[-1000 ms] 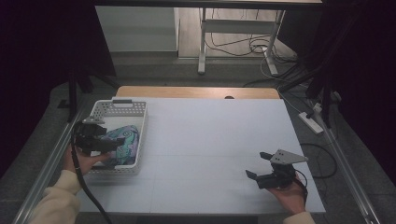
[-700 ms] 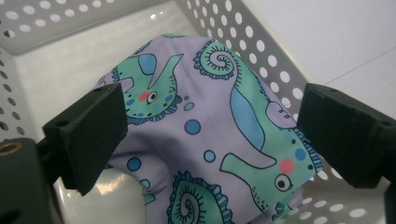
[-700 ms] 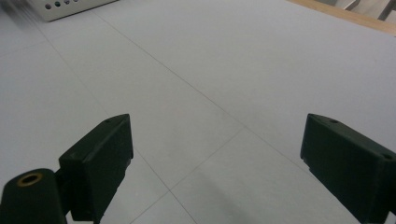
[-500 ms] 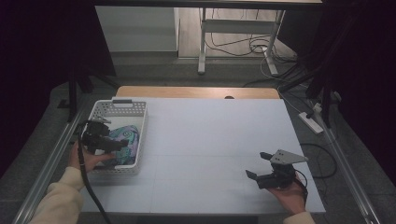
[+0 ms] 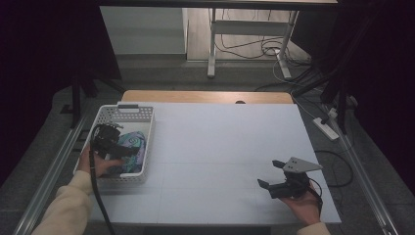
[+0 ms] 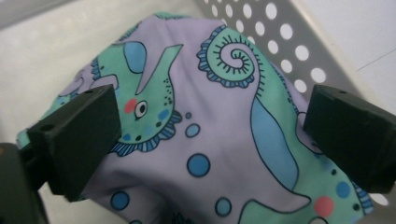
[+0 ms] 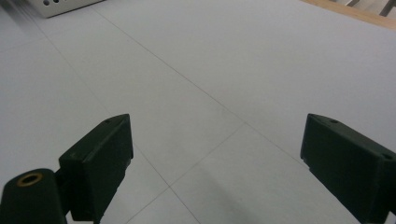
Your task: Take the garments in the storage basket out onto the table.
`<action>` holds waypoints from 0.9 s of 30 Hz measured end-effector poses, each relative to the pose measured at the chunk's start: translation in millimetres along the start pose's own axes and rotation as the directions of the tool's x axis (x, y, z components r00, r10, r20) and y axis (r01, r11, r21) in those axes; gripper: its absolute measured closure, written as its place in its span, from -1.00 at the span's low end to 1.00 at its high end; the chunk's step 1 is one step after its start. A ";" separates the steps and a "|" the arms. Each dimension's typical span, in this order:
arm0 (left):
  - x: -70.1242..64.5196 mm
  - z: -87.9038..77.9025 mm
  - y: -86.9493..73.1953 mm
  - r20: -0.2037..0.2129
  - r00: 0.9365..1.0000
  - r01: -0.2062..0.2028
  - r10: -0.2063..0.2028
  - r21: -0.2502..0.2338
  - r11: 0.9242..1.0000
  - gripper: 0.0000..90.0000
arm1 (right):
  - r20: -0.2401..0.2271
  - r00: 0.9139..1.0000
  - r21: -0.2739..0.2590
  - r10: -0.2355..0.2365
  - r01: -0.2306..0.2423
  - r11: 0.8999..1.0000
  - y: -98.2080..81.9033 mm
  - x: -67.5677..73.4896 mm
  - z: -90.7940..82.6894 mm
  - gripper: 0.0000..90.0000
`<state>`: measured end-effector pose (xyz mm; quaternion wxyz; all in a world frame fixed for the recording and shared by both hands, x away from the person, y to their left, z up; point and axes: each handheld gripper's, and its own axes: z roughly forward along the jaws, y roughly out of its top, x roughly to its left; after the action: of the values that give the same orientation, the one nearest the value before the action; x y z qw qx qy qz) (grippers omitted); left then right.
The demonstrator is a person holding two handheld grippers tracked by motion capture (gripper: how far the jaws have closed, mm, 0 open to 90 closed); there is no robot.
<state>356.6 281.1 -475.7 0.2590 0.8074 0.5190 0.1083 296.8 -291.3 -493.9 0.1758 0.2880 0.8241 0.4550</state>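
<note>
The left gripper (image 6: 205, 135) hangs inside a white perforated basket (image 5: 128, 113) at the table's left edge, its jaws spread wide on either side of a bunched lilac cloth (image 6: 219, 140) printed with green seahorses and blue bubbles. The jaws bracket the fabric without yet pinching it, so the step in hand looks like the reach for a first grasp. The next move would call for lowering a little and pressing the jaws together on a raised fold, then lifting clear of the basket wall (image 6: 299, 51) just beside the right-hand jaw.

Well apart, near the table's right front corner, the right gripper (image 5: 276, 177) rests low over the bare white tabletop (image 7: 224, 70), its jaws likewise spread and holding nothing.

In the high view the person's hand (image 5: 100, 164) and the gripper body cover much of the basket's contents; a dark item beneath or beside the cloth cannot be identified. Whether the cloth is one piece or several, and how deep the pile runs, is not clear.
</note>
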 end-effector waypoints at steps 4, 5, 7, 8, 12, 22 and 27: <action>-0.1 6.4 3.0 0.006 1.000 -0.011 0.010 0.030 0.999 -0.95 | 0.002 1.000 0.000 -0.002 0.002 1.000 -0.2 0.2 -0.2 -0.79; 0.5 7.5 3.6 0.008 1.000 -0.012 0.012 0.037 0.999 -0.96 | 0.000 1.000 0.001 -0.002 0.002 1.000 -0.3 0.2 -0.2 -0.79; 0.9 9.0 5.0 0.011 1.000 -0.013 0.012 0.047 0.999 -0.97 | 0.002 1.000 0.003 0.000 0.000 1.000 -0.7 -0.3 0.2 -0.79; 1.0 10.0 5.8 0.013 1.000 -0.014 0.013 0.052 0.999 -0.97 | 0.002 1.000 0.004 0.000 0.000 1.000 -0.8 -0.4 0.3 -0.79; 1.0 14.0 8.3 0.019 1.000 -0.015 0.014 0.067 0.998 -0.99 | 0.005 1.000 0.002 0.002 -0.002 1.000 -0.9 -0.4 -0.5 -0.79; 3.6 25.7 12.1 0.049 0.999 -0.012 0.007 0.098 0.995 -1.00 | 0.009 1.000 0.004 0.003 -0.003 1.000 -1.4 -0.4 -1.0 -0.79; 4.8 32.9 13.7 0.051 0.999 -0.010 0.003 0.129 0.992 -1.00 | 0.007 1.000 0.003 0.001 -0.001 1.000 -1.0 -0.2 -0.7 -0.79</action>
<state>384.0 270.8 -496.6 0.2189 0.8265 0.5157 0.0547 296.3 -292.3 -494.3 0.1779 0.2902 0.8240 0.4530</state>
